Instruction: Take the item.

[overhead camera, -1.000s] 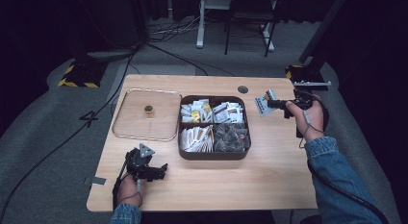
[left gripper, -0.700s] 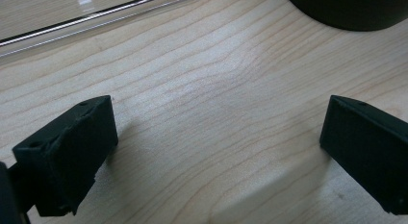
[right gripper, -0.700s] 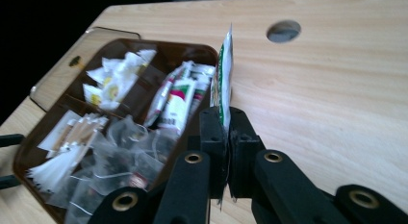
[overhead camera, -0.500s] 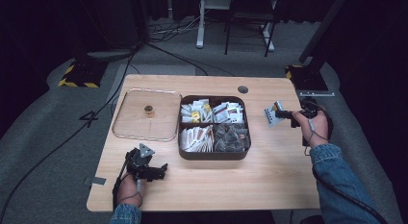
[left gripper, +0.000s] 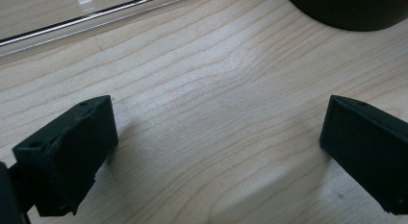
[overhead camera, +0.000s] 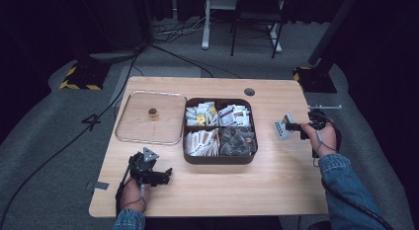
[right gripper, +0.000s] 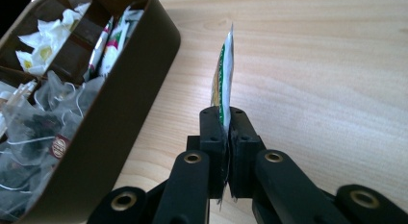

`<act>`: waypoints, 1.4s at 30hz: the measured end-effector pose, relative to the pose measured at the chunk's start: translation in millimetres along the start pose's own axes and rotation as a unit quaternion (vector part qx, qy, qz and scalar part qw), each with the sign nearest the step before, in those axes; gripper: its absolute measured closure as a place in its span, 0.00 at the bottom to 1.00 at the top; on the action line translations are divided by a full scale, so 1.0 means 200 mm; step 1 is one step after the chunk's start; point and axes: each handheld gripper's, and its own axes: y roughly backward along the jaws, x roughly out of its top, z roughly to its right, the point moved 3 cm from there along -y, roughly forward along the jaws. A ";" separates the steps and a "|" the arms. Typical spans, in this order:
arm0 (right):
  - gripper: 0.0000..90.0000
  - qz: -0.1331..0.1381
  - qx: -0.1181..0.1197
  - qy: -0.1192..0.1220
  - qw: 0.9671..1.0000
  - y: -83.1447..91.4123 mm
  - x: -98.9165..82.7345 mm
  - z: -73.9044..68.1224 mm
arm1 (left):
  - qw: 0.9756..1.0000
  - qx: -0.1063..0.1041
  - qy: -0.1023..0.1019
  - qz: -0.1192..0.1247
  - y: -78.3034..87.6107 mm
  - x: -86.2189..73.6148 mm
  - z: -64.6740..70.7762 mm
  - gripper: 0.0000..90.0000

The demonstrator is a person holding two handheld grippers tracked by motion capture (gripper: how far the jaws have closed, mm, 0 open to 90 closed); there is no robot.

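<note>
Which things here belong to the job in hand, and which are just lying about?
In the job:
right gripper, shut on a tea packet
brown box of tea bags

Lying about:
clear lid
left gripper, open on the table

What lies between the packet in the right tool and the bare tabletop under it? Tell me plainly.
Nothing visible. The right tool is shut on the tea packet, which stands on edge over bare wood of the table. The dark box sits off to one side, apart from the packet, not beneath it.
</note>
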 end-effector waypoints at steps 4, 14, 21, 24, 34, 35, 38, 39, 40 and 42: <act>0.97 -0.005 0.000 -0.005 1.000 -0.01 -0.02 0.01 | 1.000 0.000 0.000 0.000 0.00 0.00 0.00 0.00; 0.87 -0.023 -0.013 -0.006 1.000 -0.05 -0.09 0.05 | 1.000 0.000 0.000 0.000 0.00 0.00 0.00 0.00; 0.51 -0.014 -0.038 0.014 0.999 -0.07 -0.12 0.09 | 1.000 0.001 0.000 0.000 0.00 0.00 0.00 0.00; 0.44 -0.003 -0.051 0.016 0.999 -0.05 -0.13 0.11 | 1.000 0.000 0.000 0.000 0.00 0.00 0.00 0.00; 0.43 0.029 -0.056 0.021 0.998 0.03 -0.12 0.12 | 1.000 0.001 0.000 0.000 0.00 0.00 0.00 0.00; 0.43 0.031 -0.052 0.021 0.998 0.03 -0.12 0.11 | 1.000 0.001 0.000 0.000 0.00 0.00 0.00 0.00; 0.43 0.034 -0.044 0.028 0.998 0.06 -0.11 0.07 | 1.000 0.000 0.000 0.000 0.00 0.00 0.00 0.00; 0.43 0.038 -0.034 0.037 0.998 0.09 -0.11 0.03 | 1.000 0.001 0.000 0.000 0.00 0.00 0.00 0.00; 0.43 0.040 -0.030 0.039 0.998 0.10 -0.10 0.01 | 1.000 0.000 0.000 0.000 0.00 0.00 0.00 0.00; 0.43 0.045 -0.016 0.050 0.998 0.13 -0.10 -0.04 | 1.000 0.001 0.000 0.000 0.00 0.00 0.00 0.00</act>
